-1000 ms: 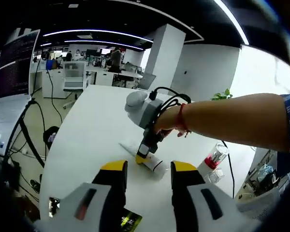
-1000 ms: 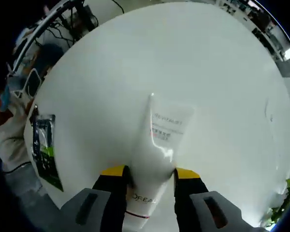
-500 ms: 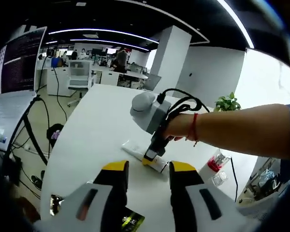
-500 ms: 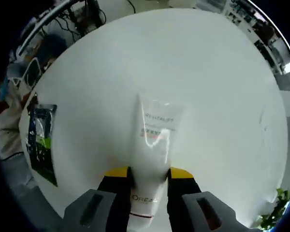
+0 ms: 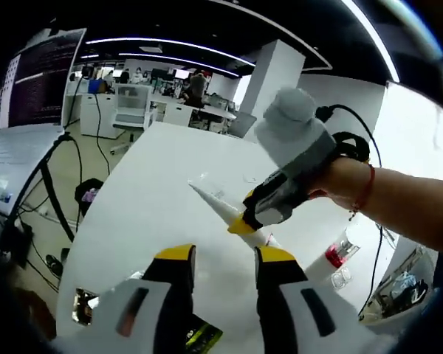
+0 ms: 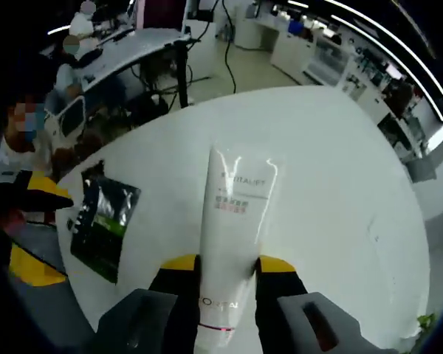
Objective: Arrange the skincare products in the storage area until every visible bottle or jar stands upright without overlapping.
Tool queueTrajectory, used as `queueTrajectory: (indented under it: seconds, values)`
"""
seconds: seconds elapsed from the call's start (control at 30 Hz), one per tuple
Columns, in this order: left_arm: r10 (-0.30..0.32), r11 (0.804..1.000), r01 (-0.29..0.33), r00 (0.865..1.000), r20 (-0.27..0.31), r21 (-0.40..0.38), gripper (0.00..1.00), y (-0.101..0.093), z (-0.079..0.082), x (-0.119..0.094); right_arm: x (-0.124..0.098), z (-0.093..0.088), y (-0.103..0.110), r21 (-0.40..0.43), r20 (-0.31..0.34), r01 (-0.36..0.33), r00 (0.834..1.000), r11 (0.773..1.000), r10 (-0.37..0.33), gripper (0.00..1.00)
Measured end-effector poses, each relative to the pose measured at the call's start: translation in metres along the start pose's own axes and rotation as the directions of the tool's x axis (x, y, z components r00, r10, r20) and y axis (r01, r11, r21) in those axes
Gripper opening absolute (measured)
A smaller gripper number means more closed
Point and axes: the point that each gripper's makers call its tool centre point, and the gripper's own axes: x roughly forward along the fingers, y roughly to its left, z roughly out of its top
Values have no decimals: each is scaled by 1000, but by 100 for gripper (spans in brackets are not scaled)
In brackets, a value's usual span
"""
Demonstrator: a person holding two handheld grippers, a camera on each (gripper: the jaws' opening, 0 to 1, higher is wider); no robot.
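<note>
Now: right tool (image 6: 221,265) clamped on white tube (image 6: 235,221), raised tilted above desk (image 6: 332,162). Left tool (image 5: 220,258) apart, empty, near desk edge.

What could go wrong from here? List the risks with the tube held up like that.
1. The right tongs clamp the white tube near its cap end; the long soft body juts out unsupported, so it might flex or slip.
2. A squeezed tube may topple when stood on the white table.
3. The red-capped bottle stands near the table edge; a swing of the arm could knock it.
</note>
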Motion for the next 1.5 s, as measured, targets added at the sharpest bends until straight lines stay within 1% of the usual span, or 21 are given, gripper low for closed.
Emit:
queueTrajectory:
  seconds: [0.1,0.13,0.2,0.27,0.4,0.5,0.6,0.67,0.7,0.8,0.9,1.0,1.07,1.1,1.17,1.23,1.27,1.3,1.37,1.47,1.5]
  values:
    - [-15,998,18,999,39,-61,27,1,7,-1,-15,13,8,-18,100,3,995,1000,-1,23]
    - [-20,996,24,998,55,-80,27,1,9,-2,-23,13,14,-22,126,8,992,1000,-5,24]
    - [-40,991,57,990,136,-121,28,0,25,-7,-38,14,25,-31,178,18,984,999,-13,24]
    - [-80,982,107,982,170,-157,30,-6,31,-11,-49,14,31,-27,220,30,975,999,-24,24]
    - [-178,954,221,960,215,-200,32,-20,38,-16,-70,15,42,-19,298,58,953,998,-50,24]
    - [-263,925,321,928,265,-205,30,-37,47,-21,-81,16,46,-44,342,104,936,994,-83,24]
    - [-281,927,330,926,251,-180,27,-44,44,-19,-90,20,51,-96,386,153,917,983,-105,24]
    - [-289,935,325,930,225,-143,23,-46,39,-17,-94,20,60,-117,396,140,915,983,-83,25]
    - [-293,938,323,932,211,-124,23,-47,36,-15,-96,20,65,-128,401,133,913,983,-71,25]
    - [-386,892,425,894,230,-154,15,-66,36,-16,-98,20,74,-136,400,110,915,985,-47,25]
    - [-360,919,385,910,208,-92,13,-63,34,-16,-99,19,74,-172,406,141,912,975,-61,26]
    - [-332,941,338,934,136,-28,11,-62,24,-13,-92,12,79,-213,371,114,928,970,-27,30]
    - [-311,950,310,944,107,28,10,-60,18,-7,-86,6,80,-281,355,115,935,953,-8,31]
    - [-307,951,303,946,105,57,10,-60,18,-7,-86,4,80,-307,350,107,937,946,7,32]
    - [-299,951,287,949,101,114,9,-59,19,-6,-88,1,80,-358,340,92,940,929,38,33]
    - [-268,954,254,961,72,161,9,-54,15,-4,-96,-1,75,-430,345,124,938,894,36,34]
    - [-251,954,237,966,57,185,9,-52,13,-3,-101,-2,73,-465,348,140,937,874,35,31]
    - [-254,950,239,966,49,202,9,-53,11,-3,-105,-3,69,-478,346,138,937,867,42,28]
    - [-258,941,244,966,32,236,9,-57,9,-2,-114,-5,62,-505,342,134,938,853,55,30]
    - [-285,918,271,958,6,291,9,-66,4,-1,-131,-1,54,-505,355,90,928,858,111,35]
    - [-294,910,282,956,-6,304,9,-69,1,-1,-135,1,52,-522,355,83,926,849,127,36]
